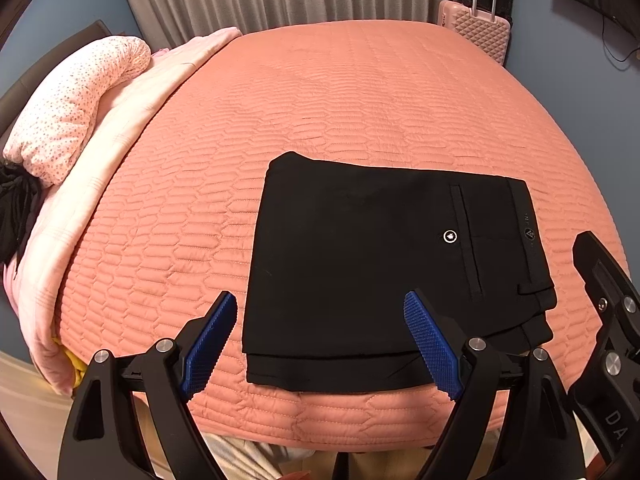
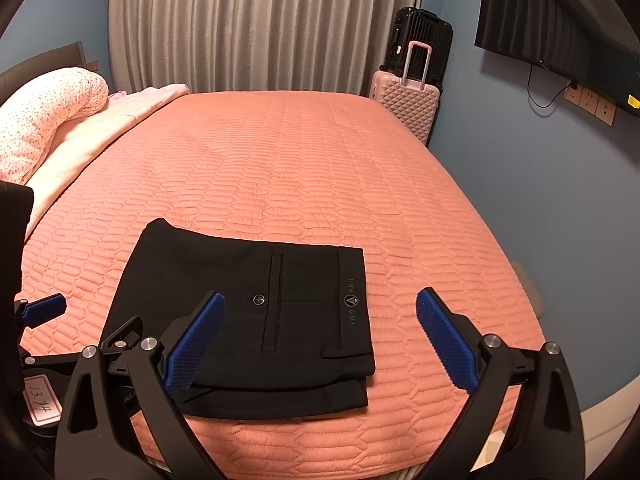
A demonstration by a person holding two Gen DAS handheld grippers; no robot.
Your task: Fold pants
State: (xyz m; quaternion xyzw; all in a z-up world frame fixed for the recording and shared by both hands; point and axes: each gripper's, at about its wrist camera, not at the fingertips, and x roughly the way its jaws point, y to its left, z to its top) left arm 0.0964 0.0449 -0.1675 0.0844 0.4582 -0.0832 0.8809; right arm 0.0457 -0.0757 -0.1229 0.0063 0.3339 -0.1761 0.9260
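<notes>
Black pants [image 1: 372, 264] lie folded into a flat rectangle near the front edge of the bed, waistband and back pocket facing up at the right; they also show in the right wrist view [image 2: 248, 320]. My left gripper [image 1: 320, 344] is open and empty, held above the pants' front edge. My right gripper [image 2: 320, 340] is open and empty, held above the pants' front right corner. The right gripper's body shows at the right edge of the left wrist view [image 1: 608, 312]; the left gripper shows at the left of the right wrist view [image 2: 44, 312].
The bed has a salmon quilted cover [image 2: 280, 168]. A pink blanket [image 1: 120, 120] and spotted pillow [image 1: 76, 100] lie at the left. Pink [image 2: 404, 104] and black [image 2: 424, 40] suitcases stand beyond the far right corner. A TV [image 2: 560, 36] hangs on the right wall.
</notes>
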